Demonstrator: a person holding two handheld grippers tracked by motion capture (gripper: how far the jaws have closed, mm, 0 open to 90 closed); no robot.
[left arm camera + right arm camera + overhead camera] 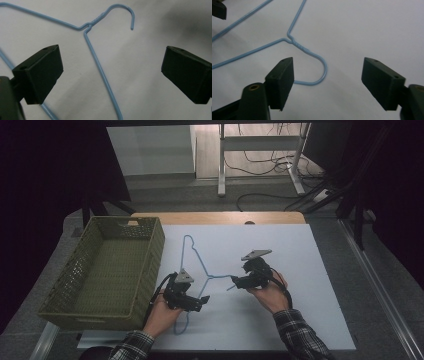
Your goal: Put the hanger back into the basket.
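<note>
No lettering, label, brand mark, number or sign can be read anywhere in these views — not on any surface or object, near or far.

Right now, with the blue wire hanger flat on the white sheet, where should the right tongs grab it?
Probably the twisted neck of the hanger, just below the hook: stiffest part, and it lies ahead of the open right tongs. Come from above, jaws across the wire, since it lies flat on the white sheet.
</note>
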